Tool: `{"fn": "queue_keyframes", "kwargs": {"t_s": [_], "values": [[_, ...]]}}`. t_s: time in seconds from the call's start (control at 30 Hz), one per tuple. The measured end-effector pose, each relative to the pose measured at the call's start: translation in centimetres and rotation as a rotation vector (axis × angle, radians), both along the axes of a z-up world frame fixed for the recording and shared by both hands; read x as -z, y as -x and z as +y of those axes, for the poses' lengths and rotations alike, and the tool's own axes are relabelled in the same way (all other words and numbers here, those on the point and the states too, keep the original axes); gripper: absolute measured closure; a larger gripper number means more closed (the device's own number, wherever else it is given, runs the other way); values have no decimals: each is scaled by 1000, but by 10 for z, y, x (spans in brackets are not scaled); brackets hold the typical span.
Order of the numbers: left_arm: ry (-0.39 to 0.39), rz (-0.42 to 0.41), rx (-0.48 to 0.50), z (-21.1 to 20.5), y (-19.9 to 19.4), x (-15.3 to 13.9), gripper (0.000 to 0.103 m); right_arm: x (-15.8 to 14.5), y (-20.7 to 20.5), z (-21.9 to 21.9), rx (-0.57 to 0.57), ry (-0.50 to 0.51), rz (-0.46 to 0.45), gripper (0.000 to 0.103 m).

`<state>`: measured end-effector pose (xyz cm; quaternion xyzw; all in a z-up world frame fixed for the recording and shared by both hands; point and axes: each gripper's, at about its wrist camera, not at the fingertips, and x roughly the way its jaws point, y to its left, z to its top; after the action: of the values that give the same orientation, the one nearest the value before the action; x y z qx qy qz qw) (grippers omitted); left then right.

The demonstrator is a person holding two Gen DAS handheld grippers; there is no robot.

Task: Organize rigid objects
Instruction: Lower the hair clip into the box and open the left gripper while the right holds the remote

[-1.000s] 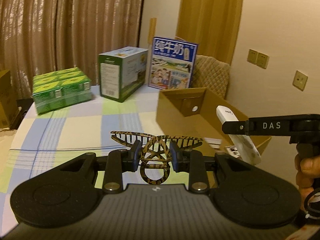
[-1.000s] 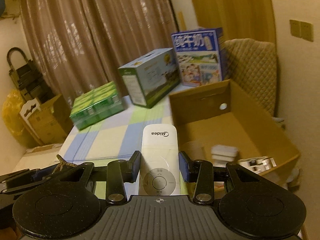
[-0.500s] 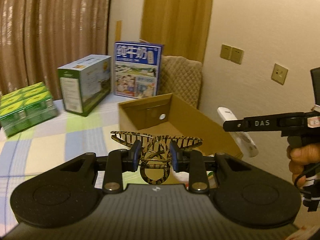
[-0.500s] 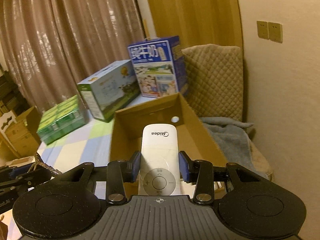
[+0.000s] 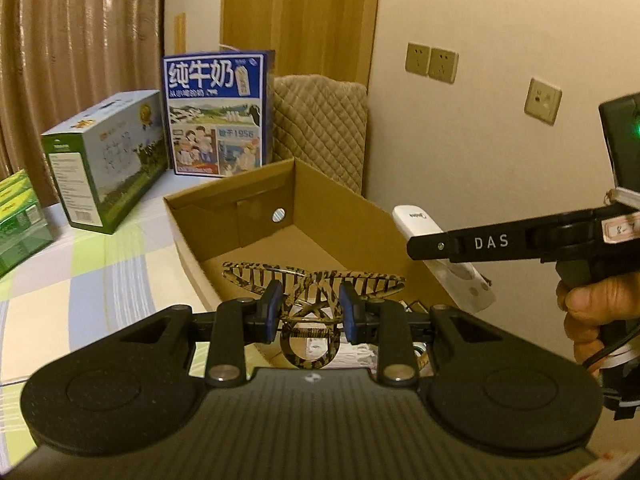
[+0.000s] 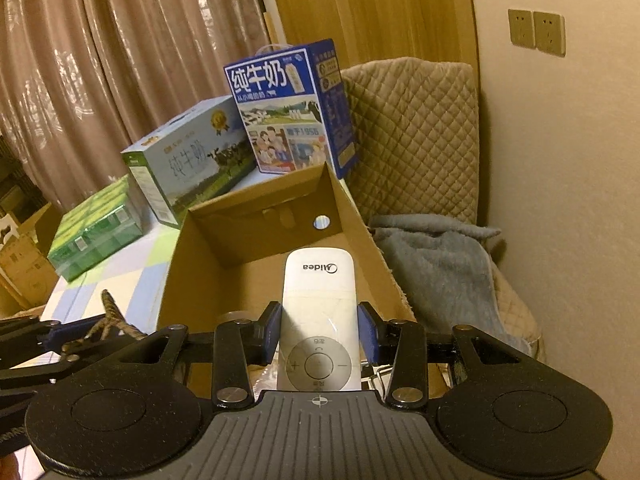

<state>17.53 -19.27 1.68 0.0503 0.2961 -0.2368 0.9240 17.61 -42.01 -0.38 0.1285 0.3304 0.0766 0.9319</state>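
Over the last second both hand-held grippers have swung from above the checked tablecloth [image 5: 100, 264] to above the open cardboard box [image 5: 192, 216], which now fills the middle of both views — so both items look ready to be lowered in.

Largest first: the box sits on the table's right edge, its far wall pierced by a round hole, with small pale items on its floor too blurred to name. Behind it stand a blue milk carton [image 5: 218, 114], a green-and-white carton [image 5: 108, 160] and a green pack [image 5: 20, 220] — all well apart from the work. A quilted chair [image 6: 416, 136] with a grey blanket [image 6: 436, 276] stands just beside the box.

The left gripper [image 5: 309, 312] is clamped on a tiger-striped hair claw [image 5: 312, 282], held over the box's near end. The right gripper [image 6: 319, 332] is clamped on a white Midea remote [image 6: 318, 300], over the box's right side.

Nothing blocks the drop; the two grippers are near each other, and the right wall's rim lies close under the remote.
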Motion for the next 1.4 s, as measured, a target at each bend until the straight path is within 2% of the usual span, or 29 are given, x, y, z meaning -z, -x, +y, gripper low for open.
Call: {"fn": "queue_keyframes", "kwargs": {"t_s": [0.37, 1.4], "values": [[-39, 35, 31, -14, -18, 17, 78, 10, -14, 0, -10, -1, 16, 66], [-170, 64, 145, -35, -44, 36, 78, 29, -29, -4, -15, 3, 62, 66]]}}
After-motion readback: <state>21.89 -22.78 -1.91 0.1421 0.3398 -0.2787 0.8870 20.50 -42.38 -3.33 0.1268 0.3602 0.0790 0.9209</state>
